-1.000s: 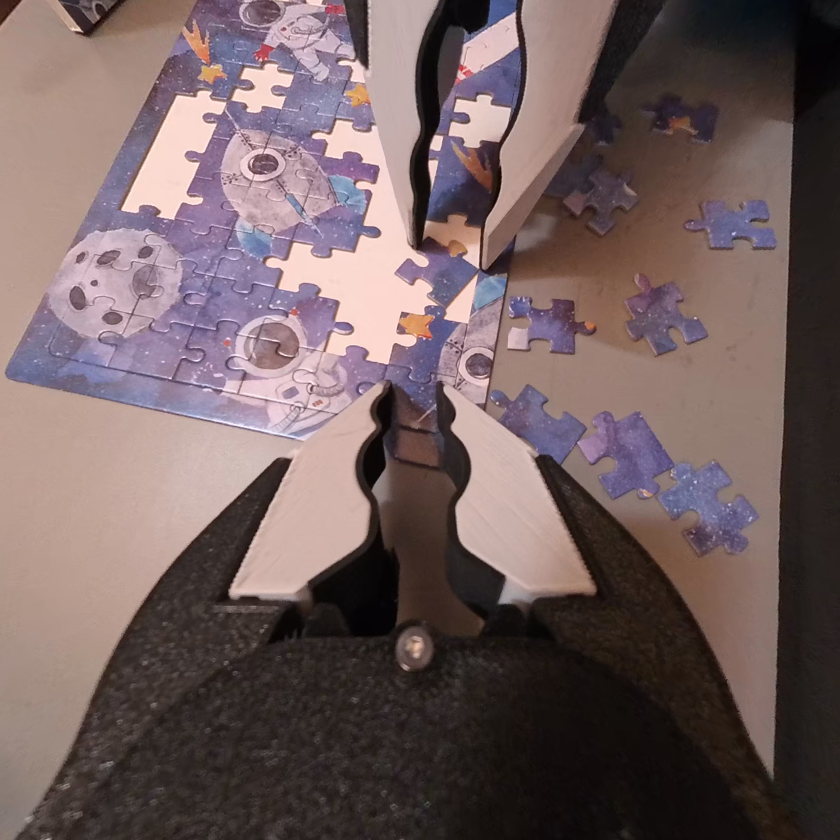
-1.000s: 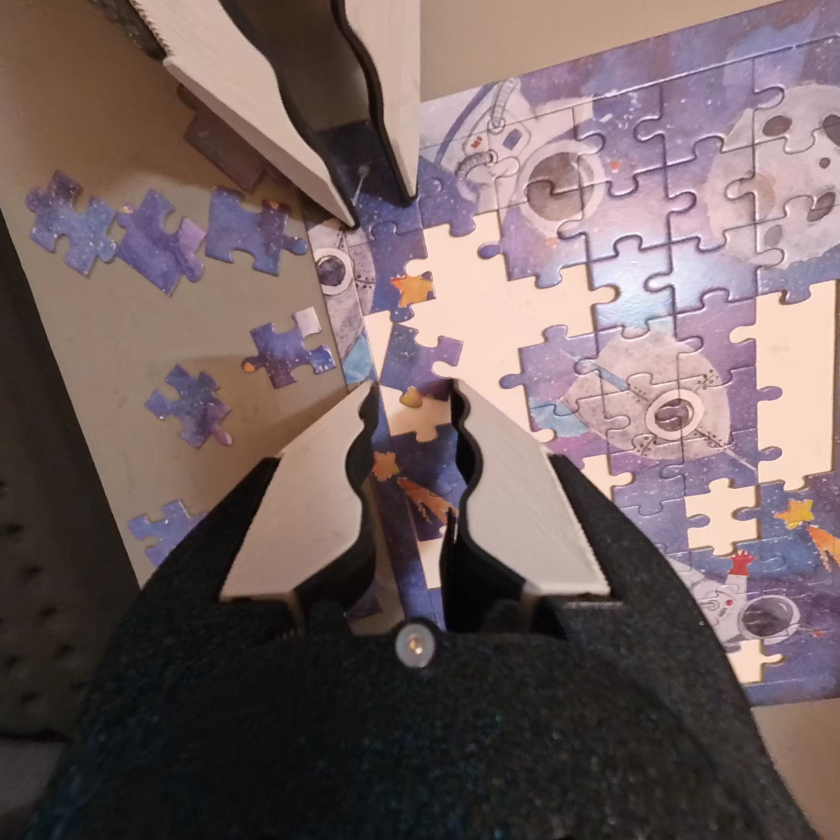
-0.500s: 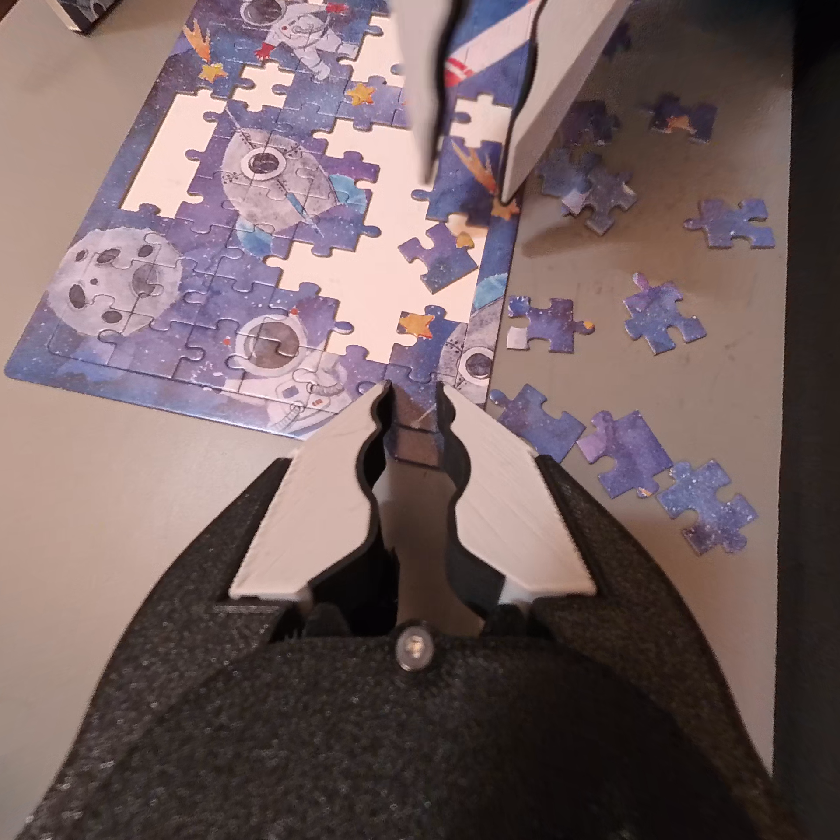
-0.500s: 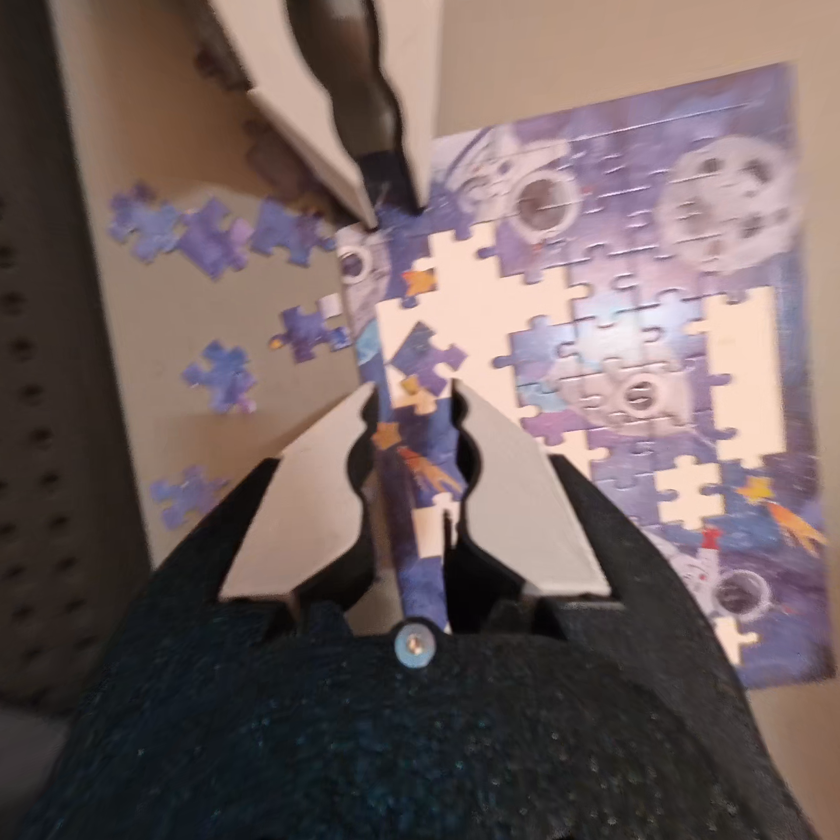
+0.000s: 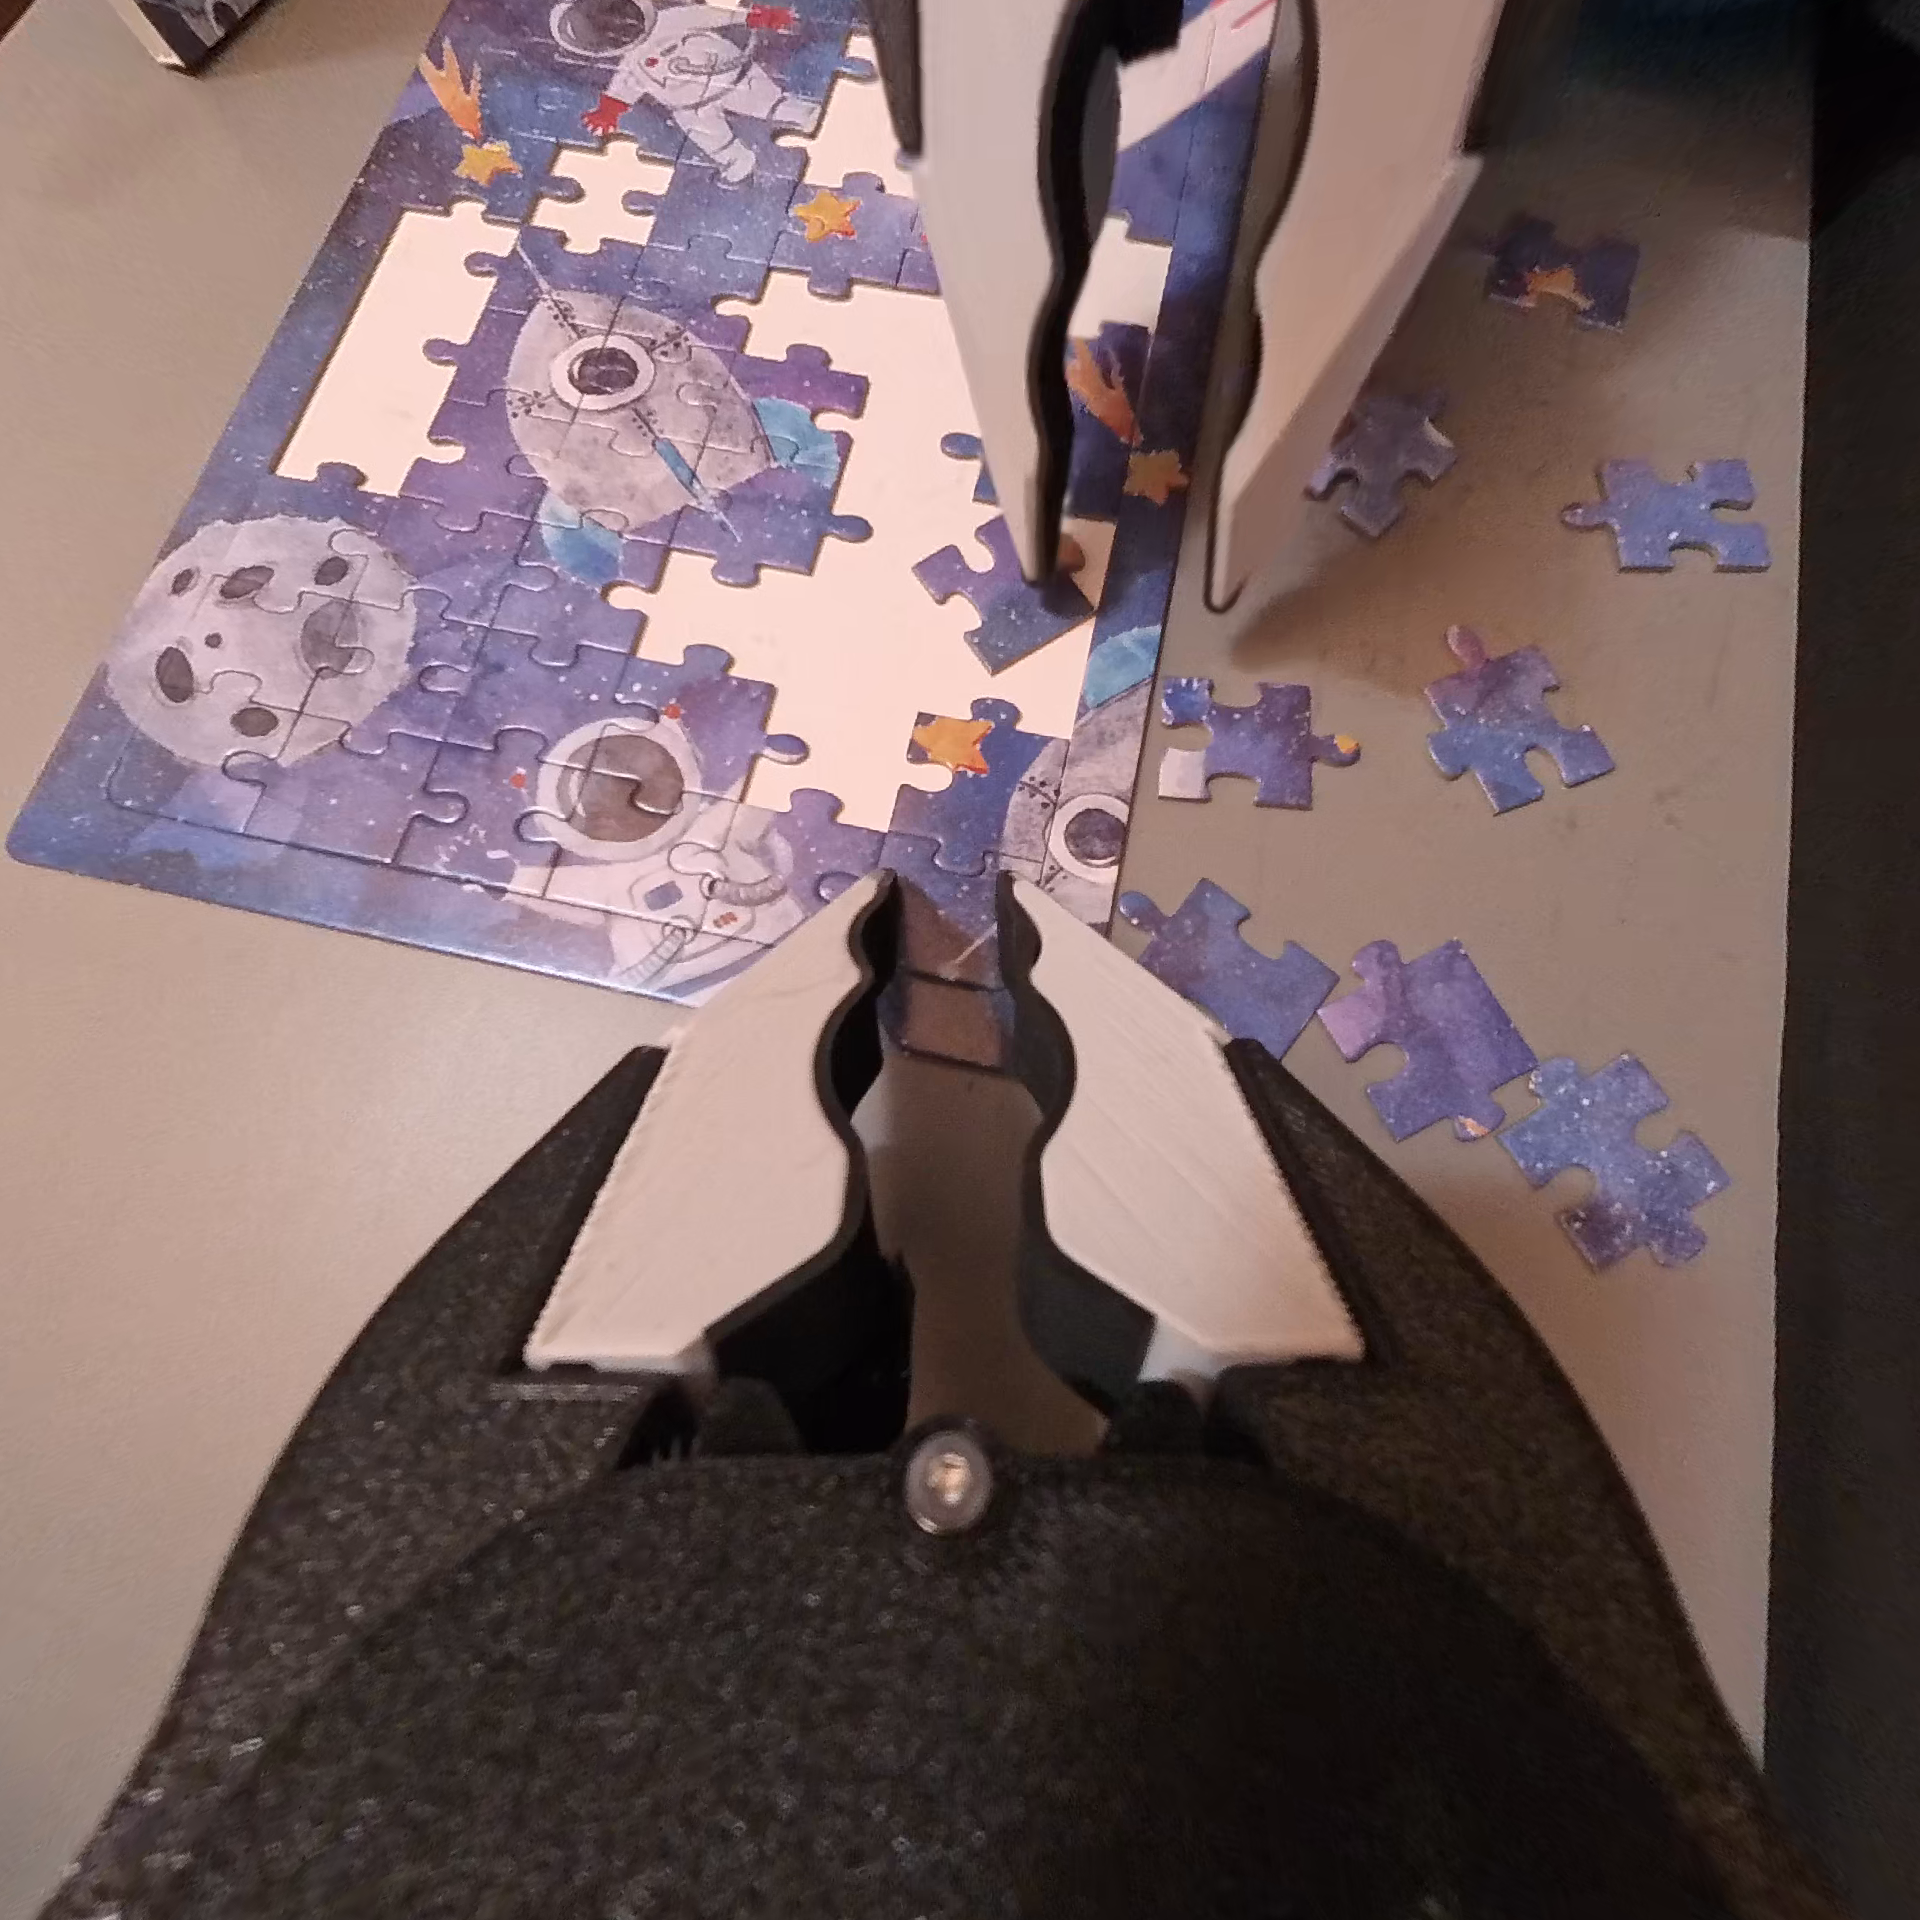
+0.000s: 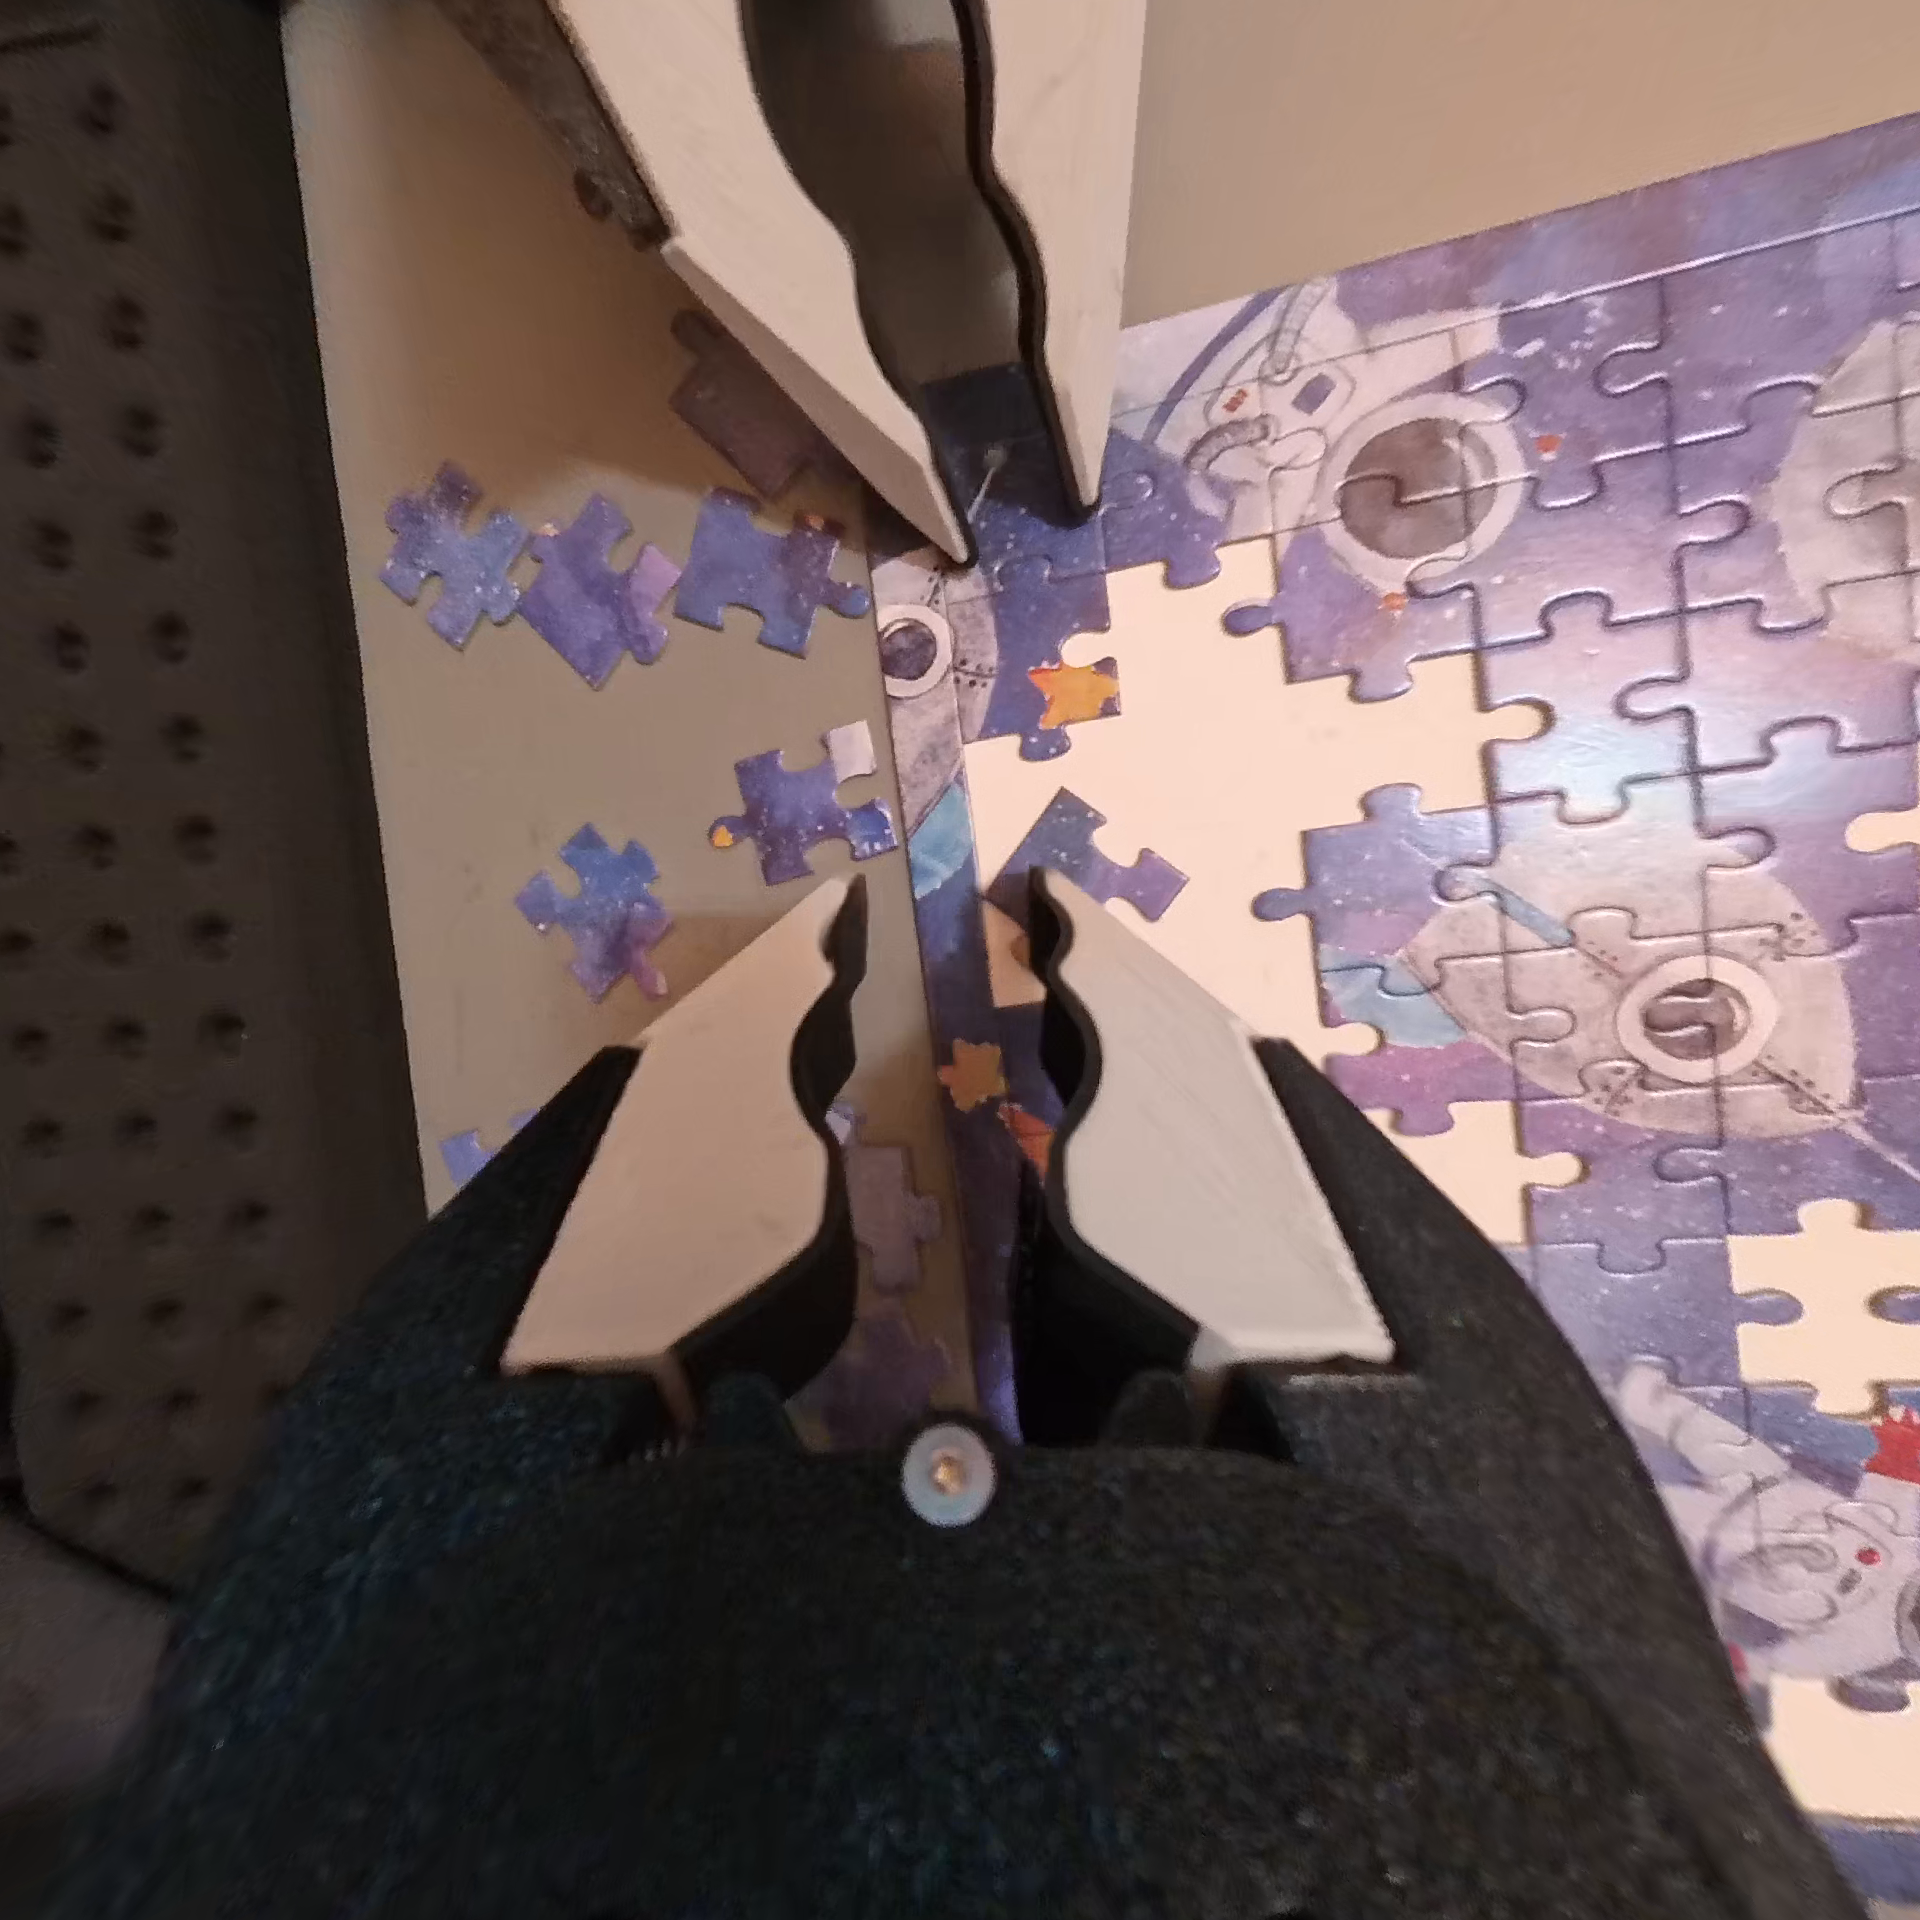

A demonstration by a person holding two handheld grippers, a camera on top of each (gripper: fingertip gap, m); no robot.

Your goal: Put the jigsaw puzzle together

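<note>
The left tongs [image 5: 945, 883] are clenched on a dark puzzle piece [image 5: 943, 971] mostly hidden between them at the jigsaw puzzle's [image 5: 582, 665] near edge on the table [image 5: 260, 1143], while farther off the released right tongs [image 5: 1127, 592] straddle the puzzle's right border, one fingertip [image 5: 1039, 551] touching a skewed loose piece [image 5: 1003, 608].

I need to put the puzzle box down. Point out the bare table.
The grey table is bare left of the left claw, below the blue space-themed jigsaw puzzle, and along the puzzle's far-left edge. Right of the puzzle it is crowded: loose blue puzzle pieces lie scattered there, and the right claw straddles the puzzle's right edge.
</note>
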